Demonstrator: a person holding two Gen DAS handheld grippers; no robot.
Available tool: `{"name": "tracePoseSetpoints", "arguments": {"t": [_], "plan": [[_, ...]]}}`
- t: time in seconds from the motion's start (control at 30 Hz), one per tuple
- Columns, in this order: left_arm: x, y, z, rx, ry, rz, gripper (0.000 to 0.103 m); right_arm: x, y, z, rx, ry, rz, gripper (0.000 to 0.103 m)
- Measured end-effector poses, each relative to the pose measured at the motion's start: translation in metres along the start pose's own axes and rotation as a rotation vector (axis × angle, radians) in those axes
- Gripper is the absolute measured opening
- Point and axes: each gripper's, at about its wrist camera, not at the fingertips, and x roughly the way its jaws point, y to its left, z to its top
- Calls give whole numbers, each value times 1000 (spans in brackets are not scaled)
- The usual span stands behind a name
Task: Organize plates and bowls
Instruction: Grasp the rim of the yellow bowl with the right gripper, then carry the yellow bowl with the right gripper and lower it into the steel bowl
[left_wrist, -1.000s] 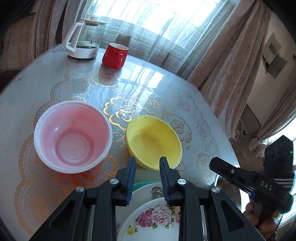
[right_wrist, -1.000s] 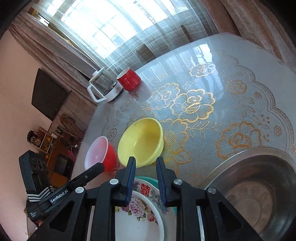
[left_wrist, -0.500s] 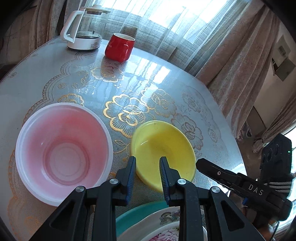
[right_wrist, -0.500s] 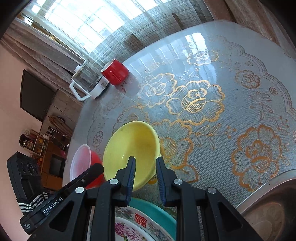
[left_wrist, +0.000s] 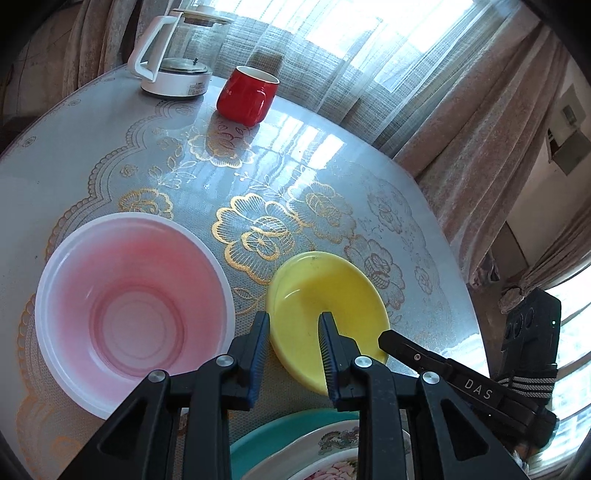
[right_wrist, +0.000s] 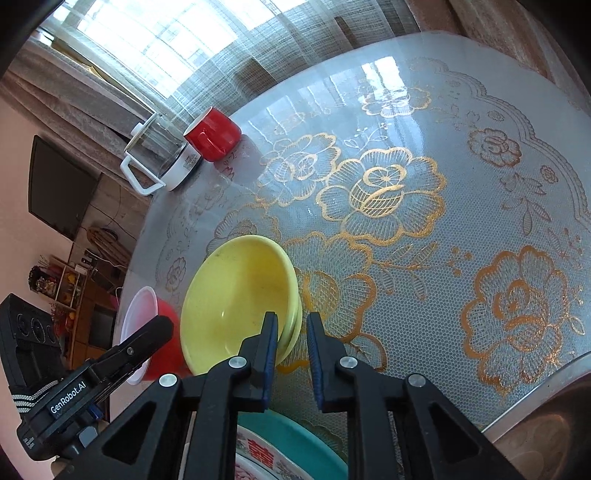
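Between the right gripper's (right_wrist: 291, 332) nearly shut jaws sits the near rim of the yellow bowl (right_wrist: 236, 299); whether the pads press it I cannot tell. Left of it, the left gripper (left_wrist: 293, 328) straddles the opposite rim, narrowly open, gripping nothing. Further left stands the pink bowl (left_wrist: 129, 317), and below the jaws lie stacked plates (left_wrist: 295, 439). My advice: pinch the rim squarely, lift level, then nest.

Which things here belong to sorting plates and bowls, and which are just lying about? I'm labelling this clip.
For the job:
yellow bowl
pink bowl
teal plate
floral plate

Lying about:
red mug
glass kettle
metal basin
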Motion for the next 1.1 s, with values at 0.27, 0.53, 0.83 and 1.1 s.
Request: {"name": "tracePoseSetpoints", "arguments": {"t": [0.27, 0.53, 0.83, 1.1], "plan": [[2, -6, 0, 29, 13, 35, 29, -2, 0, 1, -19, -13, -13, 14], [14, -21, -3, 85, 47, 72, 26, -4, -4, 0, -18, -7, -14, 14], [17, -29, -15, 114, 32, 65, 25, -8, -11, 0, -15, -1, -28, 14], [2, -37, -26, 145, -5, 47, 25, -27, -6, -5, -34, -56, -5, 14]]}}
